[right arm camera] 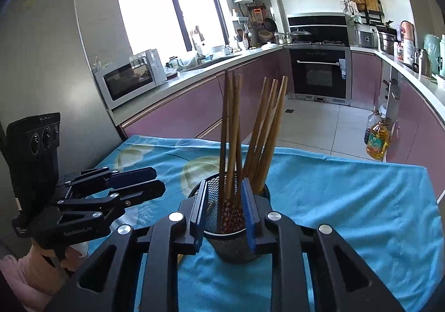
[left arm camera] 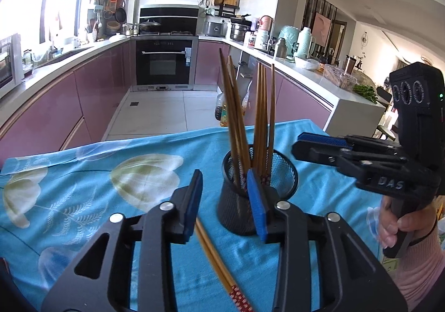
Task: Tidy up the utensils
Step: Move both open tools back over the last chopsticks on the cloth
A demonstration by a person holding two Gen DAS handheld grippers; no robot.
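A black mesh cup (left arm camera: 236, 214) stands on the blue flowered cloth (left arm camera: 83, 187) and holds several wooden chopsticks (left arm camera: 261, 117), upright and fanned out. One loose pair of chopsticks (left arm camera: 214, 259) with red patterned ends lies flat on the cloth. It sits under and between the fingers of my left gripper (left arm camera: 225, 201), which is open just left of the cup. My right gripper (left arm camera: 308, 146) hovers to the cup's right. In the right wrist view my right gripper (right arm camera: 224, 212) is open just in front of the cup (right arm camera: 230, 245), with the chopsticks (right arm camera: 233, 131) behind the gap. My left gripper (right arm camera: 155, 181) is at the left.
The table's far edge (right arm camera: 306, 153) drops to a tiled kitchen floor, where an oil bottle (right arm camera: 376, 142) stands. Pink cabinets and worktops run along both sides. A microwave (right arm camera: 130, 78) sits on the left counter. A hand in a pink sleeve (left arm camera: 411, 256) holds the right gripper.
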